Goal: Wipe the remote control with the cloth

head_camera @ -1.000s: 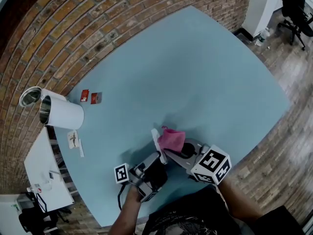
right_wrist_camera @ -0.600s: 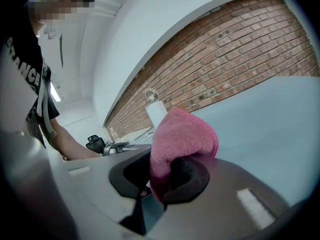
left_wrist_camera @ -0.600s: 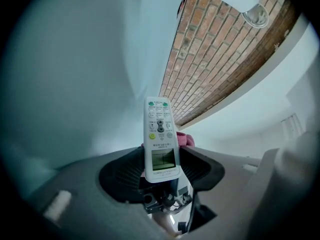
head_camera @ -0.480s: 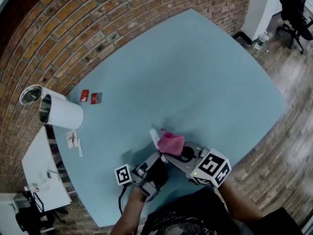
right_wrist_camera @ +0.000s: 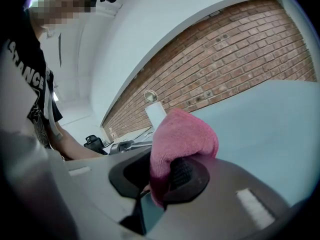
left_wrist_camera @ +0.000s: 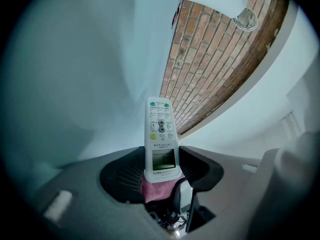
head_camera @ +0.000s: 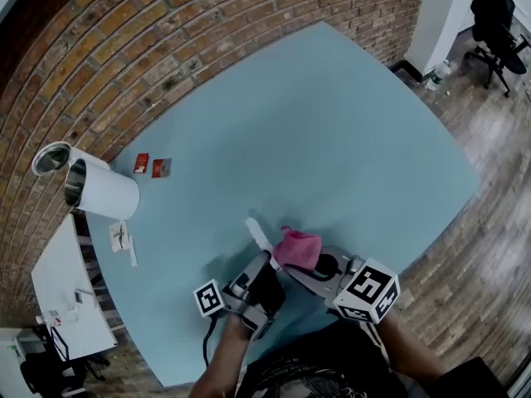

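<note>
A white remote control (head_camera: 258, 238) with a small screen and buttons (left_wrist_camera: 161, 134) stands off the light-blue table (head_camera: 332, 139), its lower end between the jaws of my left gripper (head_camera: 264, 264), which are closing on it. A pink cloth (head_camera: 297, 247) is bunched in my right gripper (head_camera: 303, 264), shut on it, and lies against the remote's right side near the left jaws. In the right gripper view the cloth (right_wrist_camera: 180, 139) covers the fingertips, and the remote's white end (right_wrist_camera: 159, 115) shows behind it. A pink fold (left_wrist_camera: 156, 189) sits under the remote in the left gripper view.
Two white cylinders (head_camera: 104, 191) with metal rims lie at the table's left edge beside two red packets (head_camera: 153, 166) and white cards (head_camera: 124, 239). A brick wall runs along the far-left side. A white side table (head_camera: 66, 297) stands below; an office chair (head_camera: 498, 15) is far right.
The pink cloth has slid a little down the remote toward the grippers, so more of the remote's far end shows. The remote has tilted slightly left. Both hands stay in about the same place.
</note>
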The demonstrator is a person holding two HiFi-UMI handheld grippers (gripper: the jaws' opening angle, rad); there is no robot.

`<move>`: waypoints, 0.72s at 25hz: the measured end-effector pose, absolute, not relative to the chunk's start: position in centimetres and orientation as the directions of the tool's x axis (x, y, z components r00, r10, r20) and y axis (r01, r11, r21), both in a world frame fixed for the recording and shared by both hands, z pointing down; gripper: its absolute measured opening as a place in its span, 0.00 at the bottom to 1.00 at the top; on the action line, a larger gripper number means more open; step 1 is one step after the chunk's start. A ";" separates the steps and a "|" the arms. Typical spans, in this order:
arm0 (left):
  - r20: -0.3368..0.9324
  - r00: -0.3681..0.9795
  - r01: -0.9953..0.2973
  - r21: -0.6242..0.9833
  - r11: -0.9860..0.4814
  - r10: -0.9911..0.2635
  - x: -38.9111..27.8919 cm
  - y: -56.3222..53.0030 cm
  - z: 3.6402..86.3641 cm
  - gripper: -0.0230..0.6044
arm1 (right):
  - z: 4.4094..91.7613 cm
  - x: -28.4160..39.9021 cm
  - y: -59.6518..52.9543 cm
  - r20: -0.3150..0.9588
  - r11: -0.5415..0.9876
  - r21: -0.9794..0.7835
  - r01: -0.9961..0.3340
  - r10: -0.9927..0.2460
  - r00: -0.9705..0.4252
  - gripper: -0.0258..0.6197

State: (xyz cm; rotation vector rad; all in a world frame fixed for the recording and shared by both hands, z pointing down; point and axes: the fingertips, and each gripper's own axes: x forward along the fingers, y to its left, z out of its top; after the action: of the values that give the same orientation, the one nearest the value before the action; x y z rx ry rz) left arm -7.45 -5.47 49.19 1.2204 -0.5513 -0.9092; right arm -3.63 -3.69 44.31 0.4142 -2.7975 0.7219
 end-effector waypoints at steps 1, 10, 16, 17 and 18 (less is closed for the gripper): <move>-0.107 0.544 0.295 0.953 0.071 -0.832 -7.5 -5.5 49.1 0.38 | 44.1 -3.5 -3.6 0.280 0.840 -0.436 -0.323 -0.215 -0.936 0.14; -0.115 0.531 0.309 0.949 0.066 -0.840 -7.4 -5.8 48.8 0.38 | 39.5 -4.9 -2.8 0.186 0.903 -0.349 -0.251 -0.196 -0.963 0.14; -0.131 0.534 0.317 0.947 0.054 -0.835 -7.3 -5.7 48.4 0.38 | 42.2 -5.6 -1.1 0.255 0.912 -0.334 -0.239 -0.157 -0.954 0.14; -0.132 0.534 0.318 0.947 0.053 -0.835 -7.3 -5.7 48.4 0.38 | 42.7 -5.5 -0.8 0.257 0.912 -0.335 -0.235 -0.151 -0.954 0.14; -0.133 0.531 0.319 0.946 0.052 -0.837 -7.4 -5.8 48.4 0.38 | 43.1 -5.5 -0.6 0.260 0.912 -0.339 -0.231 -0.145 -0.955 0.14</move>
State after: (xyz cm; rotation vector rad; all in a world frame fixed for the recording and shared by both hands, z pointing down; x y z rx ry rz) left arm -7.43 -5.77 48.39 1.2192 -0.5328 -0.9450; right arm -5.46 -0.60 43.14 0.2842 -2.8444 0.5460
